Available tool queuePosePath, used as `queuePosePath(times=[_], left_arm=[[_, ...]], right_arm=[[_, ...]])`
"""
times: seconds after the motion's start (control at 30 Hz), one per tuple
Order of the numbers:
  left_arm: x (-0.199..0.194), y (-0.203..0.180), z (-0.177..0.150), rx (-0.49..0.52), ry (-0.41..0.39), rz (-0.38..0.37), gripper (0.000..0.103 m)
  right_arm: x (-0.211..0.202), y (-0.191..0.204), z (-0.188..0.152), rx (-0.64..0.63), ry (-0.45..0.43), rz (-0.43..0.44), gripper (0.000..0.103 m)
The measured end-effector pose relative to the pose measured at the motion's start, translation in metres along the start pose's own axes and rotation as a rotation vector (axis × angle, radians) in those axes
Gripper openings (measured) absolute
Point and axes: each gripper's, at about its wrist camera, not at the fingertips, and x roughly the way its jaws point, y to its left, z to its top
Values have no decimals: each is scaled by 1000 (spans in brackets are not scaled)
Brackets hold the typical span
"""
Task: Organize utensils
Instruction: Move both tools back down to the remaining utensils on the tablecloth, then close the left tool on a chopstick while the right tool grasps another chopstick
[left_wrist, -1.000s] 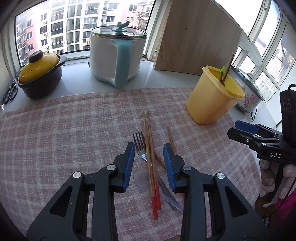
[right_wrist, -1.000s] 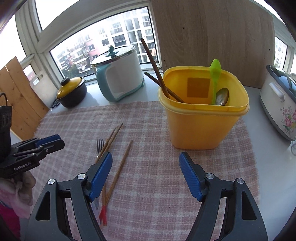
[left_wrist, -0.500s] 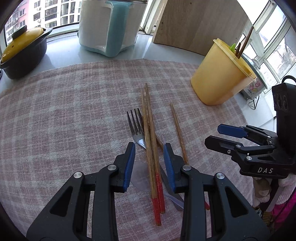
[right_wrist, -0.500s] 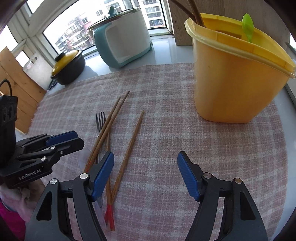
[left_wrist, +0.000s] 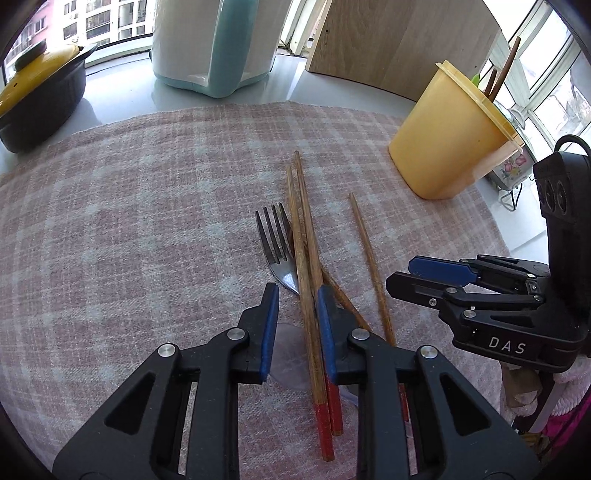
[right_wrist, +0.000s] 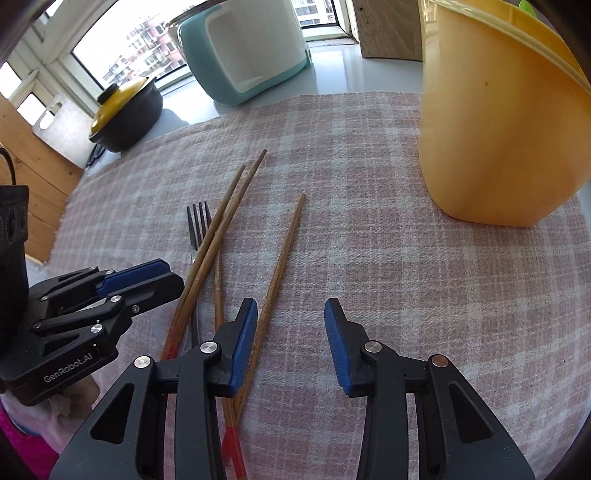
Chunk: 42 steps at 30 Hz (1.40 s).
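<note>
On the pink plaid cloth (left_wrist: 147, 221) lie a metal fork (left_wrist: 273, 236), a pair of red-ended wooden chopsticks (left_wrist: 303, 240) across its neck, and a single chopstick (left_wrist: 365, 240) to the right. My left gripper (left_wrist: 296, 295) hangs low over the pair. Its jaws are closing with the pair between them; the left pad is still clear of the wood. My right gripper (right_wrist: 291, 308) is also closing, and the single chopstick (right_wrist: 284, 251) lies just inside its left pad, untouched by the other. The yellow container (left_wrist: 447, 140) at the back right holds chopsticks and a green spoon.
A clear plastic spoon (left_wrist: 291, 365) lies under the chopsticks' red ends. A white and teal cooker (left_wrist: 214, 44), a black pot with a yellow lid (left_wrist: 37, 85) and a wooden board (left_wrist: 399, 44) stand along the window. A floral cooker (left_wrist: 513, 162) sits behind the container.
Both grippers have sunk toward the cloth and tipped further down. The left jaws narrowed around the chopstick pair. The right jaws narrowed a lot and now frame the single chopstick.
</note>
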Motion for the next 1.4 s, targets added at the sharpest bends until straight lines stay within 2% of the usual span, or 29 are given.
queuePosePath(times=[0.07,0.53,0.7,0.8,1.1,1.2,1.4], left_arm=[[2,-1,0,6,6,8,14],[8,-9,-1,70,27,54,9],[7,-10,-1,84,26,78,9],[10,-11,0,96,43,71,9],[21,-8,10,53,59,64,8],[20,-1,10,29,56,53,6],[12,8,7,-3,41,36,5]], right_arm=[[2,2,0,-6,4,-5,33],[14,16,4,-78,29,-63,29],[15,18,5,-134,46,-94,22],[16,18,6,-145,54,-103,22],[22,26,8,-201,74,-136,21],[21,25,9,-197,86,-105,9],[19,22,12,-197,81,-97,8]])
